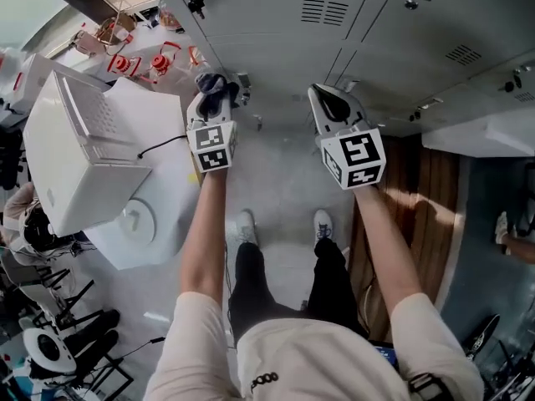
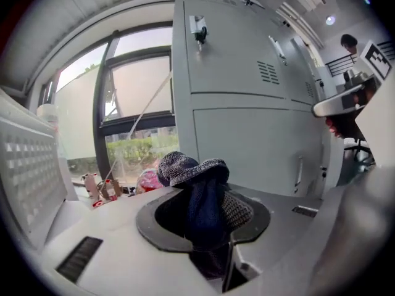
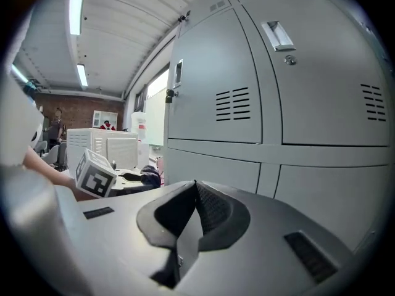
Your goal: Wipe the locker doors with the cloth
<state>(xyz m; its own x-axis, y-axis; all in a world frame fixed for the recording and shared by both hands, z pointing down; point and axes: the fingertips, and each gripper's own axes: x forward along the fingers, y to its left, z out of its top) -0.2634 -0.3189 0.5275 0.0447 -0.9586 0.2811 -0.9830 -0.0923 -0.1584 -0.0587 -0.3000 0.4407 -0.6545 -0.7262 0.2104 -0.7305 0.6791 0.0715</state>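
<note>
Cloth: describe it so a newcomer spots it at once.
Start at the grey locker doors ahead. In front of them, the left gripper holds the cloth bunched in its jaws. It is the only dark blue, ribbed fabric there; the right gripper beside it is shut and empty.

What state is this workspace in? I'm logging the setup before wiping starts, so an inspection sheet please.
Surface: grey locker doors, shut, with vent slots; no marks seen.
Job's things: dark blue cloth, bunched up.
Clutter: white vented box on a white table; red-and-white items beyond it.
Grippers: left claw shut on the cloth, not touching the doors; right claw shut, empty.
Cables: black cable on the table.
Surroundings: window beside the lockers; wooden floor strip.
</note>
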